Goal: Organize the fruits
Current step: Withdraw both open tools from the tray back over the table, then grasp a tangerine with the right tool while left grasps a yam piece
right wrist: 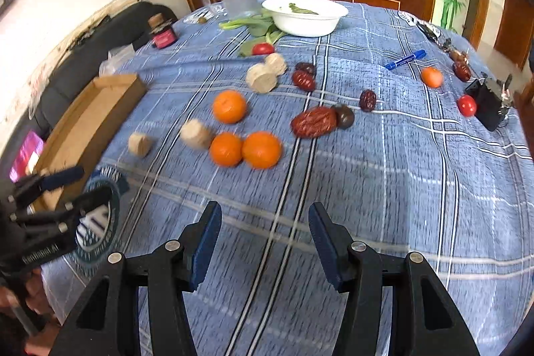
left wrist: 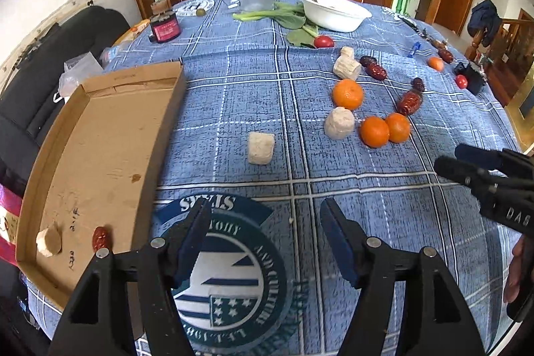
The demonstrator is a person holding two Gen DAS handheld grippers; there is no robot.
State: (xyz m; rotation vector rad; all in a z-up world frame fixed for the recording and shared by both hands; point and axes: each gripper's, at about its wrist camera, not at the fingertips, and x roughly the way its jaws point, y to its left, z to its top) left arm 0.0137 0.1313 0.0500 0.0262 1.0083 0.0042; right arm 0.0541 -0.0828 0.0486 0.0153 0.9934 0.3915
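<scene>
At the far left lies my cardboard tray (left wrist: 100,135), long and shallow, running from near me away toward the far side of the table. In its near corner already sit one pale chunk (left wrist: 49,243) and one red date (left wrist: 100,238), close beside each other but not touching.

My left claw (left wrist: 263,239) hangs just right of the tray's near end, over the printed emblem on the blue checked cloth (left wrist: 233,82). Its jaws stand apart with nothing between them. Straight ahead of it, farther out, lies a loose pale chunk (left wrist: 261,148), alone on the cloth (the nearest loose piece to this hand, I judge). It is stubby, so I cannot give it a clear long axis.

Further right sits the main cluster: another pale chunk (left wrist: 339,123) touching nothing, then two oranges (left wrist: 374,131) pressed side by side, a third orange (left wrist: 347,93) beyond them.

My right claw (right wrist: 265,242) is rightmost, jaws also apart and empty. The orange pair (right wrist: 261,149) lies ahead and slightly left of it. Beyond, a big red date (right wrist: 313,121) lies with its long axis across my view, left to right, its right end touching a dark round fruit (right wrist: 343,115). Grasping that date would, I judge, want my jaws closing near-to-far across its narrow waist. More dates and small tomatoes are scattered well apart toward the far right.
</scene>
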